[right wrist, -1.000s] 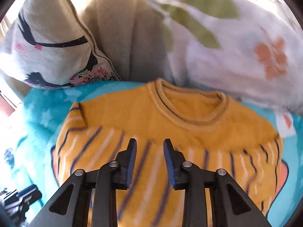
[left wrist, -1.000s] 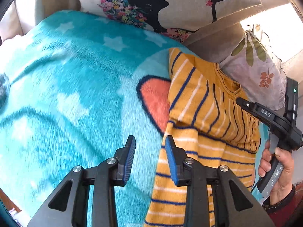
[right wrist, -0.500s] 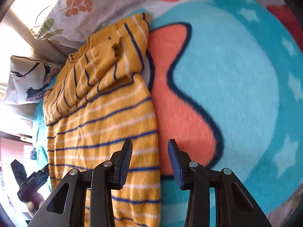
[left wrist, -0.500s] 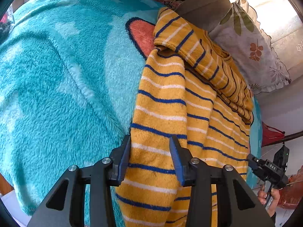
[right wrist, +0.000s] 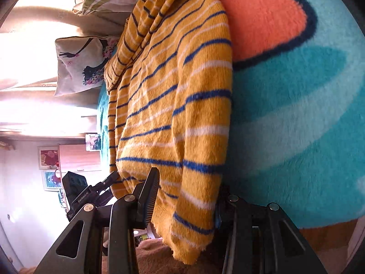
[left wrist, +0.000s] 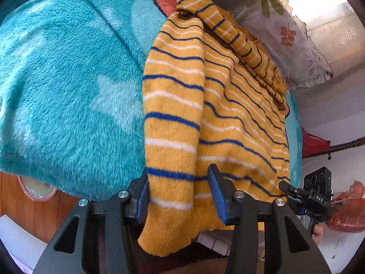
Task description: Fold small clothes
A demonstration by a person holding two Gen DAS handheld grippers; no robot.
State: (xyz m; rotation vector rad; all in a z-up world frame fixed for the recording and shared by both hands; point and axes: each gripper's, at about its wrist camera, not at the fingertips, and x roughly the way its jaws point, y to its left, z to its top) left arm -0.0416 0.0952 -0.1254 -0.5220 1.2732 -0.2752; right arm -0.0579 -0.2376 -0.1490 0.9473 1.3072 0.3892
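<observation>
A small yellow sweater [left wrist: 214, 105] with blue and white stripes lies on a teal fleece blanket [left wrist: 68, 80], its hem hanging over the blanket's near edge. It also shows in the right wrist view [right wrist: 173, 96]. My left gripper [left wrist: 178, 196] is open with the sweater's left hem corner between its blue pads. My right gripper [right wrist: 184, 196] is open with the right hem corner between its fingers; its right finger is mostly hidden by the cloth. Each gripper appears in the other's view: the right one [left wrist: 305, 196] and the left one [right wrist: 91, 194].
A floral cushion [left wrist: 285, 34] and a cushion with a black silhouette print [right wrist: 84, 64] lean at the far end. The blanket has an orange patch [right wrist: 262, 16]. Brown wood [left wrist: 27, 207] shows below the blanket edge.
Both grippers have drawn back from the sweater's upper part to its hem at the blanket's near edge. The hem corners now sit between their open fingers.
</observation>
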